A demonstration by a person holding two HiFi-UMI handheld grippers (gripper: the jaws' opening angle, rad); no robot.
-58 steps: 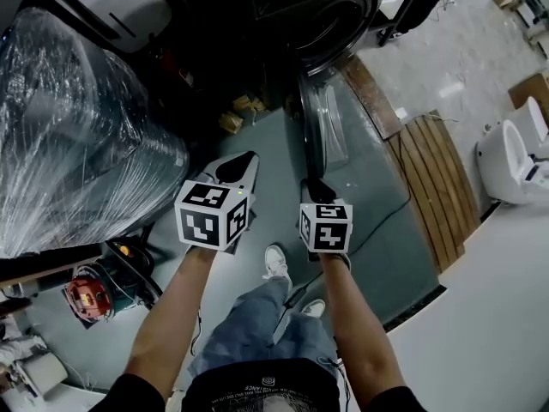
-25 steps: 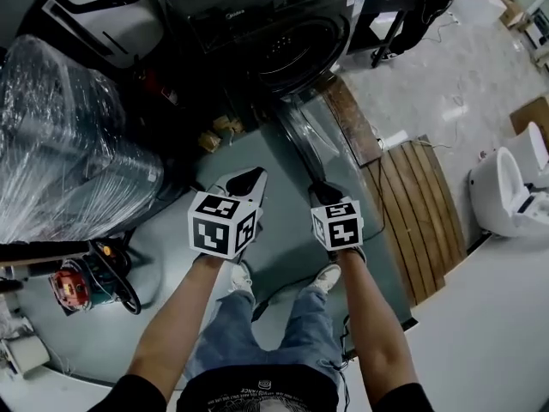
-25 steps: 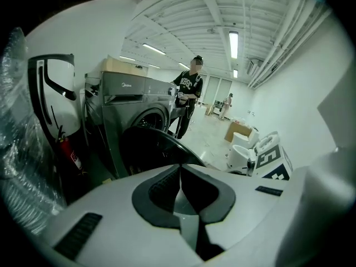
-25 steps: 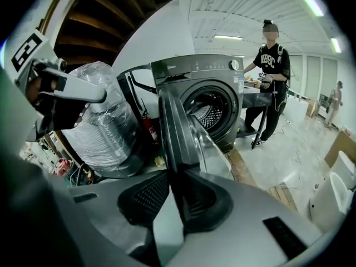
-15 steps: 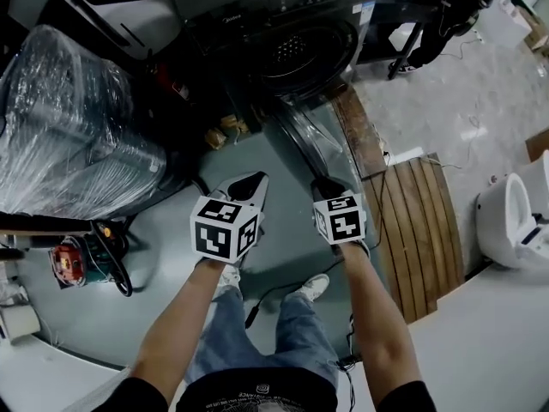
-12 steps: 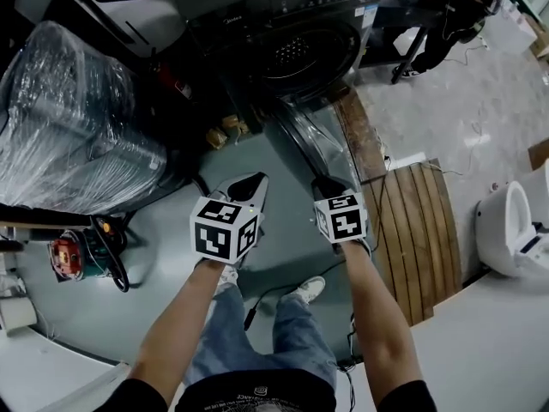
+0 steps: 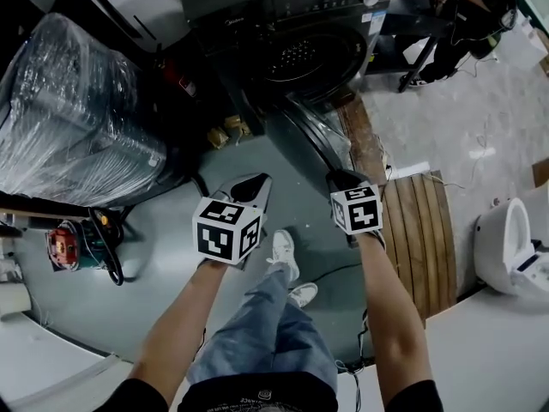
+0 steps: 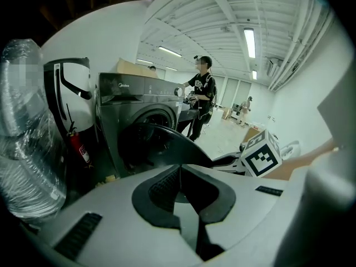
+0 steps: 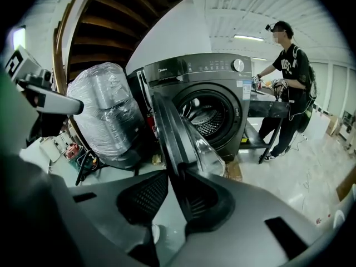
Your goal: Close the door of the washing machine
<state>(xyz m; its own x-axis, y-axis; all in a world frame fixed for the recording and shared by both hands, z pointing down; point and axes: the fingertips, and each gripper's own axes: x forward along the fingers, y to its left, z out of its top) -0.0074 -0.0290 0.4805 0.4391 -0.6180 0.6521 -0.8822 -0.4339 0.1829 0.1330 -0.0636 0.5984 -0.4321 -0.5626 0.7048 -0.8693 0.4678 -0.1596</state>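
A dark front-loading washing machine (image 7: pixel 283 15) stands ahead with its drum (image 7: pixel 310 58) exposed. Its round door (image 7: pixel 310 137) hangs open, swung out toward me. My right gripper (image 7: pixel 340 178) is at the door's outer rim. In the right gripper view the door's (image 9: pixel 167 124) edge runs between that gripper's (image 9: pixel 173 174) tips; the jaws have just been opening a little, though both pads still touch the rim. My left gripper (image 7: pixel 255 181) hovers left of the door, shut and empty. In its own view the left gripper (image 8: pixel 179 167) points at the door (image 8: pixel 167 143).
A large plastic-wrapped bundle (image 7: pixel 77 101) sits left of the machine, with a red tool (image 7: pixel 64 245) on the floor nearby. A slatted wooden board (image 7: pixel 420 230) and a white toilet (image 7: pixel 506 247) lie right. A person (image 9: pixel 289 65) stands at a table beside the machine.
The person has stepped toward the machine, which now fills more of the head view. Both grippers moved forward; the right one shifted rightward while staying at the door's rim.
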